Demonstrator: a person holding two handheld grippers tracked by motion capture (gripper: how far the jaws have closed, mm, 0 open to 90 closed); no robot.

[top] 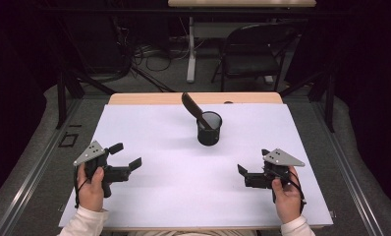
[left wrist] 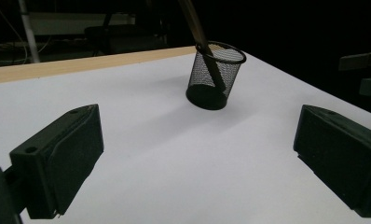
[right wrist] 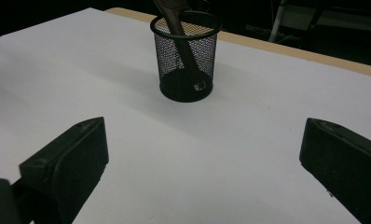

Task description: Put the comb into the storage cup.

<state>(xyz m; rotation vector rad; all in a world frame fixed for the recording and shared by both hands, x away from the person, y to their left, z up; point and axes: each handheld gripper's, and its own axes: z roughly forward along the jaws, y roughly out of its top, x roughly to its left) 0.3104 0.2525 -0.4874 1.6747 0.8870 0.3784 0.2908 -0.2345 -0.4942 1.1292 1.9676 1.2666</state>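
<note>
table (top: 134, 98): white sheet (top: 183, 187) | on it: black mesh cup (top: 209, 129), upright

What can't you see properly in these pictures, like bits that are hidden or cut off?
- The long dark brown tool in the black mesh cup: its top is cut off by the upper edge in both gripper views, so what it is stays unclear.
- Its lower end: in the high view the cup's wall hides it.
- Small pale mark low on the tool: too small to read.

The comb (right wrist: 174, 18) is running off both gripper views' top edges, its lower end sitting veiled behind the mesh cup (right wrist: 186, 60).
</note>
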